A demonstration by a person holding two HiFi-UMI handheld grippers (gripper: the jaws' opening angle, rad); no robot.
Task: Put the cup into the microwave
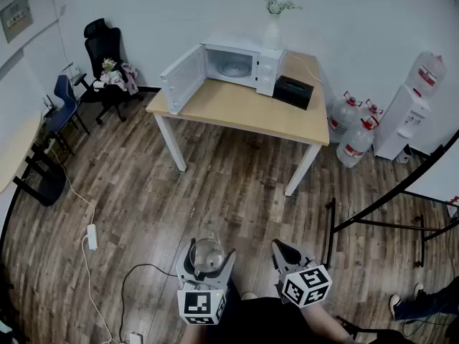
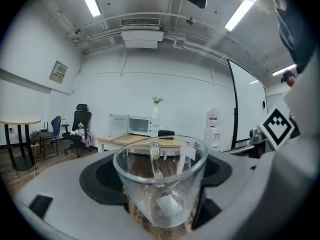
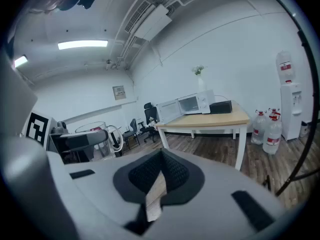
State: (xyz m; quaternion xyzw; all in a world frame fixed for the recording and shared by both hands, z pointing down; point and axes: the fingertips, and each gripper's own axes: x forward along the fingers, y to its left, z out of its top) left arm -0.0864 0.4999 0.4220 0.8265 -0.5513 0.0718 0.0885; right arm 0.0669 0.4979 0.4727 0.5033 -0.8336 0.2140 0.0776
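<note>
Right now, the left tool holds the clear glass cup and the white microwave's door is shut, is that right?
Not quite: the white microwave stands with its door open, as the head view shows; the left tool does hold the clear glass cup.

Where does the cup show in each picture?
Head view: cup at bottom, left of centre, in the left gripper.
Left gripper view: cup bottom centre, large, between the jaws.
Right gripper view: cup left of middle, small.
Shared landmark: the open microwave on the table.
</note>
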